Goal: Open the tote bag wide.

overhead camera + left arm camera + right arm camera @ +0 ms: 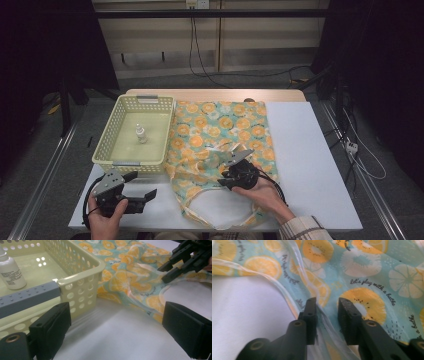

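Observation:
A flat bag (pixel 220 130) printed with orange slices on teal lies in the middle of the white tabletop (pixel 310 160), its clear handles near the front edge. My right gripper (pixel 225 180) is low over the bag's lower part. In the right gripper view its jaws (pixel 327 305) stand a little apart, astride a raised fold and clear strap of the bag (pixel 362 277); a gap shows beside the pads. My left gripper (pixel 142 184) rests wide open on the table in front of the basket, with nothing between its jaws (pixel 117 332). The right gripper (pixel 166 273) also shows in the left gripper view, touching the bag (pixel 125 277).
A pale yellow perforated basket (pixel 107 137) with grey handles stands left of the bag and holds a small white bottle (pixel 141 134). From the left gripper, its near corner (pixel 82 287) is close and the bottle (pixel 10 272) stands inside. Dark floor and cables surround the table.

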